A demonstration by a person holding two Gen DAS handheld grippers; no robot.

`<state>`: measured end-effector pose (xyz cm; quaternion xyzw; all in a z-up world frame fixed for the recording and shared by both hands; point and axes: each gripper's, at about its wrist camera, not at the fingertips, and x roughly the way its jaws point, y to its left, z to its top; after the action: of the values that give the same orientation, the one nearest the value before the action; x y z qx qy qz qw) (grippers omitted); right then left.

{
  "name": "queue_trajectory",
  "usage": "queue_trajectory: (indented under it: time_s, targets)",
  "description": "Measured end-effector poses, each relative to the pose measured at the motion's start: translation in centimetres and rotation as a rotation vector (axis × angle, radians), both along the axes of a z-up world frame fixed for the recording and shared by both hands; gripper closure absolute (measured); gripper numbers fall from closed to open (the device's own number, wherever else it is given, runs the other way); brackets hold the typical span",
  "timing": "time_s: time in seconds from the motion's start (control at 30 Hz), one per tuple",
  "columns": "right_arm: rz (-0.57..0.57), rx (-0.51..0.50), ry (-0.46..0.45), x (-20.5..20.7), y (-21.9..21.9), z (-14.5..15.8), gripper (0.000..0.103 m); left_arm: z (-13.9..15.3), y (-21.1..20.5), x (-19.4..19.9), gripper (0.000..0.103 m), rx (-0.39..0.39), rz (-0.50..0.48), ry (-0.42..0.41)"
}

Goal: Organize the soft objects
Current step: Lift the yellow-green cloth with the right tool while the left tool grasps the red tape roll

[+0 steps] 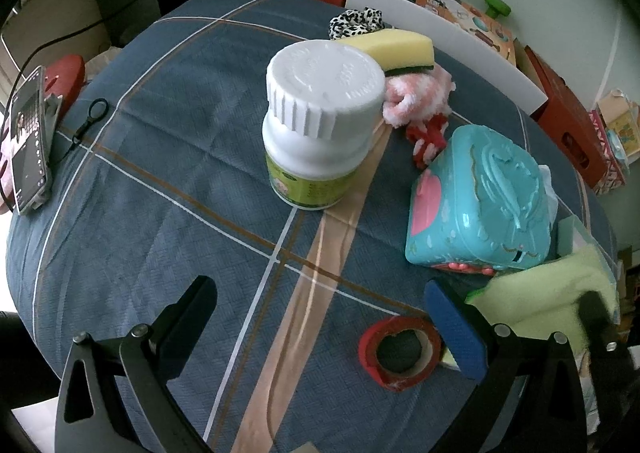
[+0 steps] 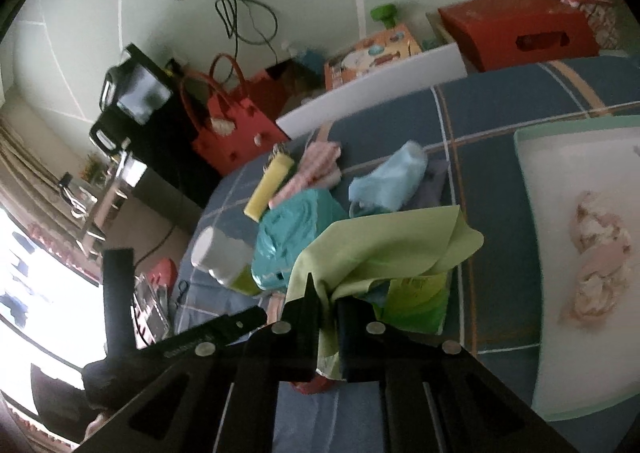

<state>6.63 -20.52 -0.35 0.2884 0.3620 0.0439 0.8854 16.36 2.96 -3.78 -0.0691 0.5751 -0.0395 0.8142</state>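
Observation:
My right gripper is shut on a light green cloth and holds it above the blue checked table, left of a pale tray that holds a pink-and-white fluffy item. The cloth also shows at the right edge of the left wrist view. My left gripper is open and empty above the tablecloth. Ahead of it lie a yellow sponge, a pink fluffy cloth, a leopard scrunchie and a red-white soft item. A light blue cloth lies near the sponge.
A white-capped bottle stands mid-table. A teal toy case lies to its right. A red tape roll sits by my left gripper's blue-padded finger. A phone stands at the left edge. Red boxes and a white board border the table.

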Motion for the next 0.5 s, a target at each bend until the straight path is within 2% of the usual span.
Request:
queue_trajectory:
  time_s: [0.17,0.33,0.5]
  targets:
    - [-0.071,-0.030,-0.051,-1.1,-1.6,1.6,0.095,-0.2,-0.4,0.0,0.000,-0.001,-0.013,0.009]
    - [-0.149,-0.083,-0.058,-2.0,-3.3,2.4,0.096,-0.8,-1.3,-0.1,0.000,0.009,-0.034,0.027]
    - [-0.200,-0.061,-0.050,-2.6,-5.1,2.7,0.095,-1.9,-2.2,-0.3,0.000,0.037,-0.056,0.061]
